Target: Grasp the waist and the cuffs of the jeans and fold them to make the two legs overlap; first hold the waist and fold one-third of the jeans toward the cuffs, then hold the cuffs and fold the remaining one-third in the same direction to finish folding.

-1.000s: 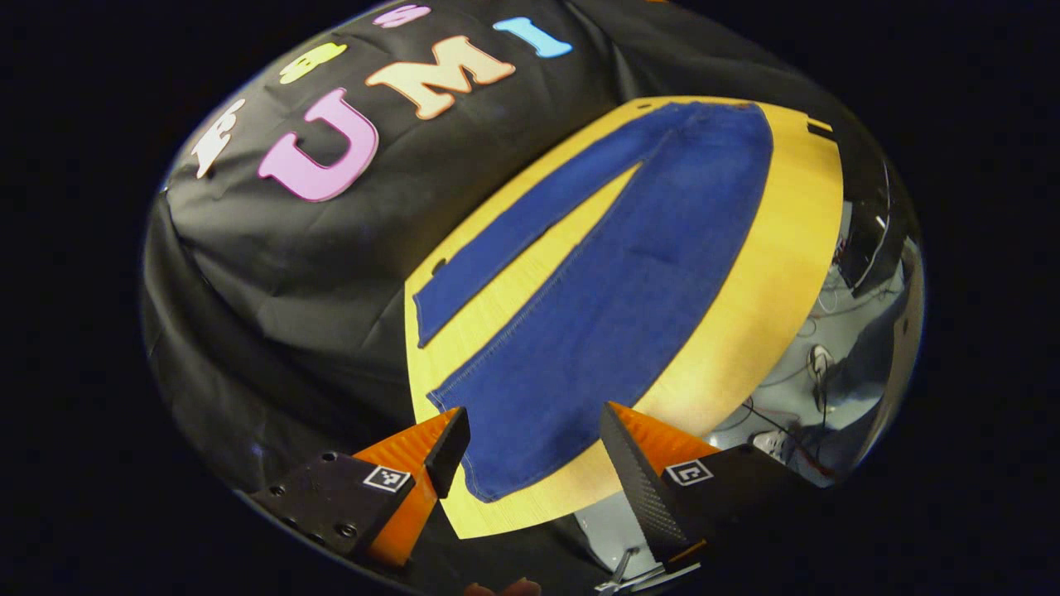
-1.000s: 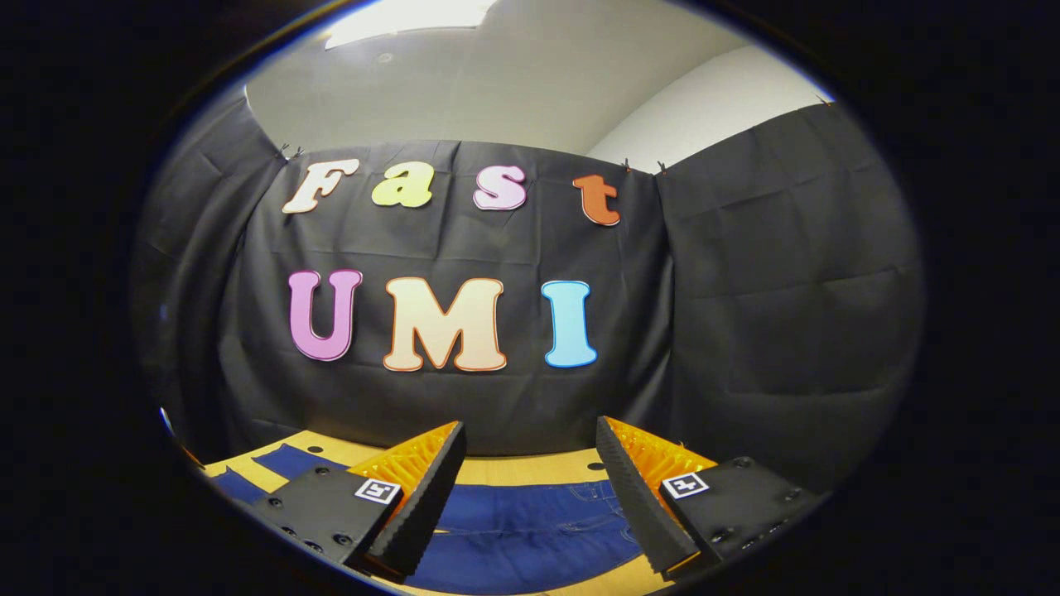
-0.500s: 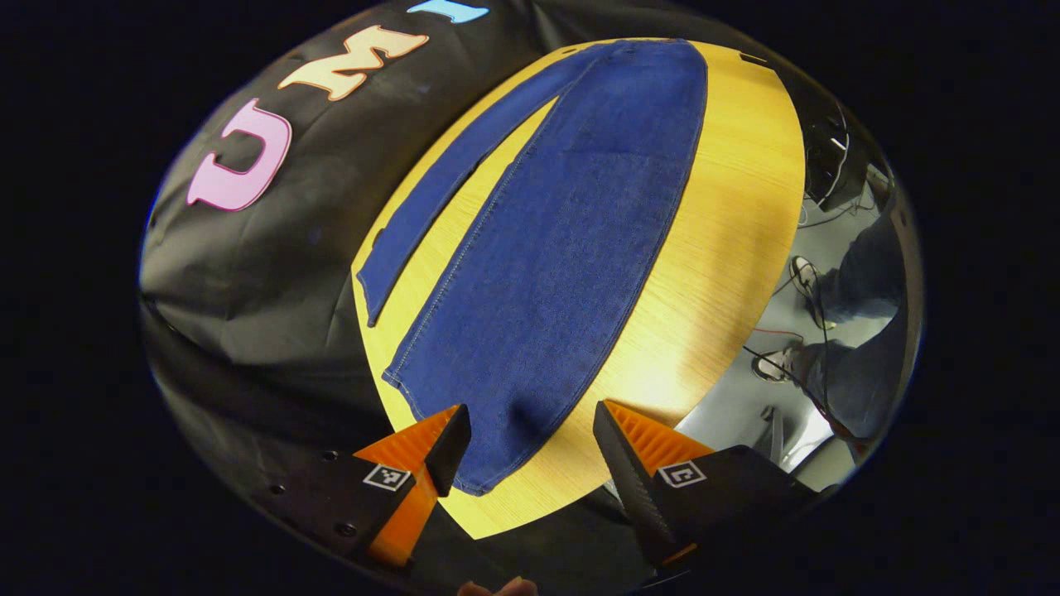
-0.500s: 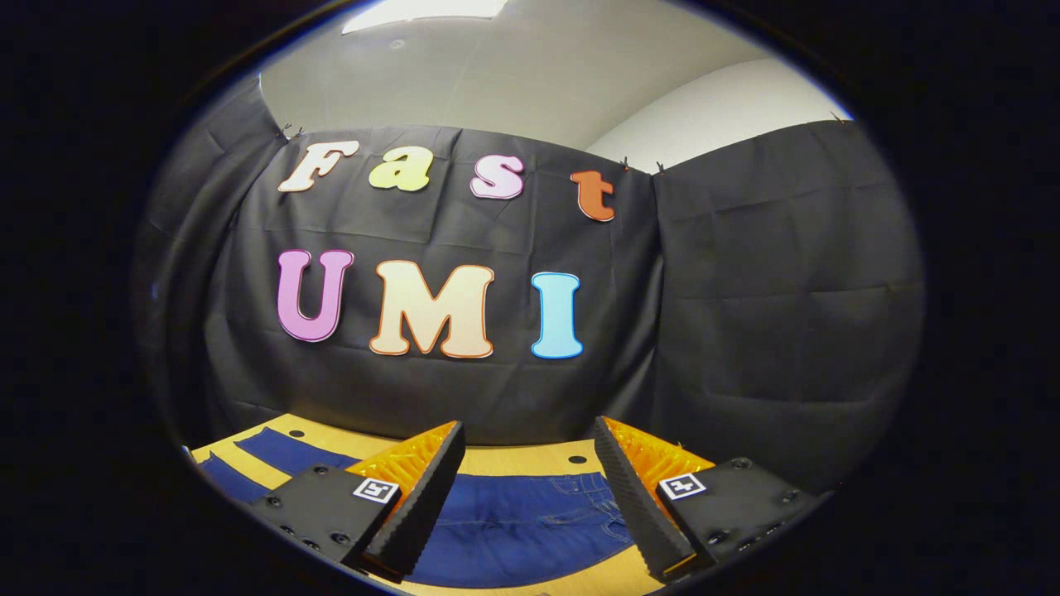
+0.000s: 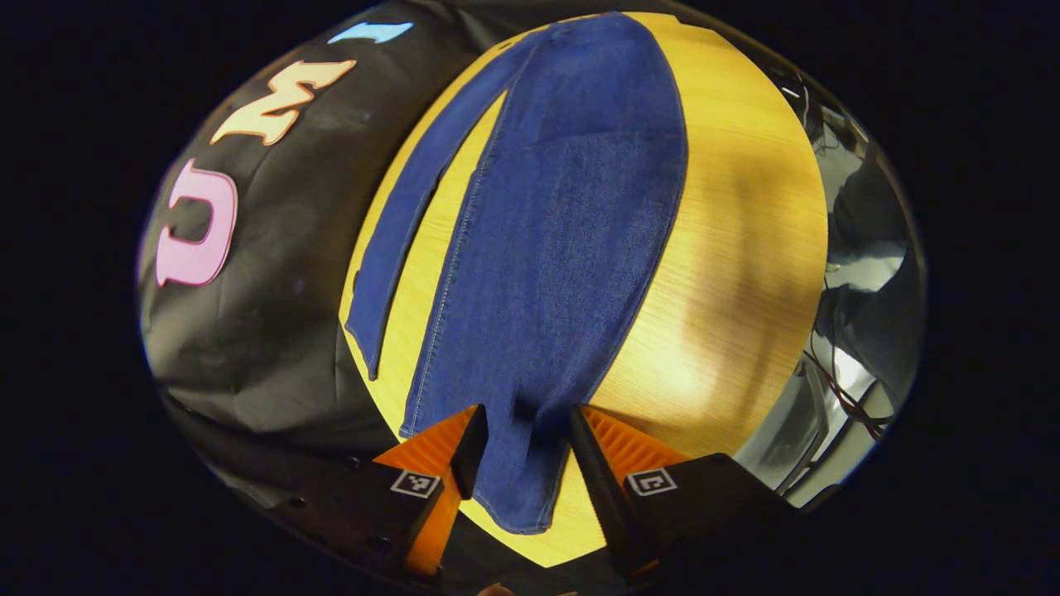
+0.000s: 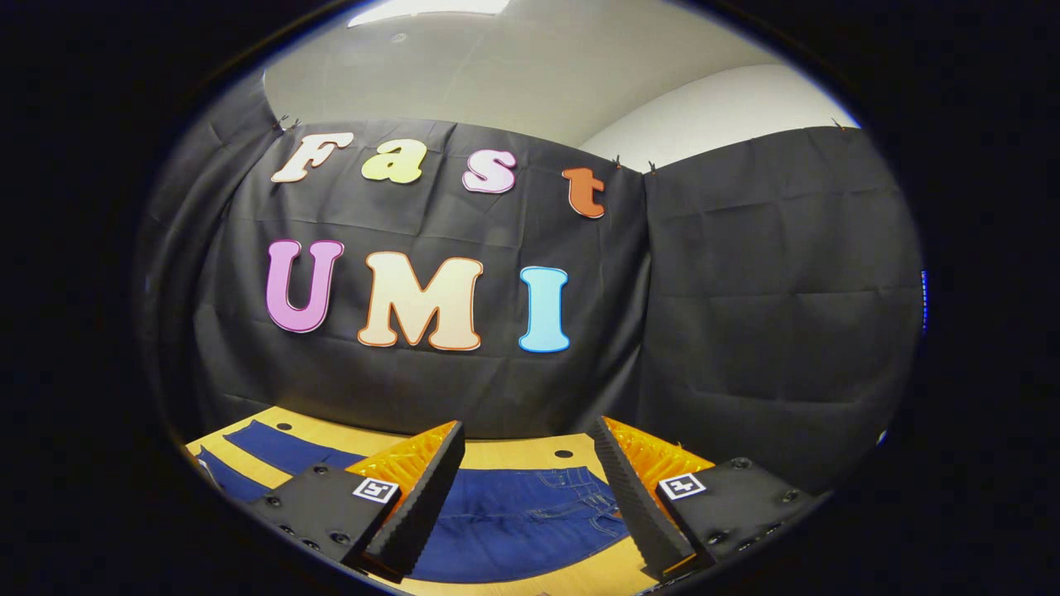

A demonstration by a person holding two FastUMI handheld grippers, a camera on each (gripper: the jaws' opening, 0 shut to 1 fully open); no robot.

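Observation:
Blue jeans [image 5: 563, 248] lie flat on the wooden table [image 5: 745, 248], their two legs spread apart. The far leg [image 5: 397, 240] runs along the table's edge by the black cloth. My left gripper [image 5: 523, 443] hangs low over the near leg's cuff [image 5: 517, 488], and the cloth passes between its fingers. A clear gap remains, so it is open. In the right gripper view the waist end [image 6: 530, 513], with its pocket stitching, lies below my right gripper [image 6: 526, 488]. That gripper is open and holds nothing.
Black cloth walls close the booth behind the table [image 6: 497, 451]. A small round hole [image 6: 563, 454] shows in the tabletop near the waist. Past the table's right edge in the left gripper view is a grey floor with cables [image 5: 845, 389].
My left gripper has dropped toward the near leg's cuff, and its fingers have narrowed around the cloth. The right gripper has shifted slightly, bringing more of the waist into sight.

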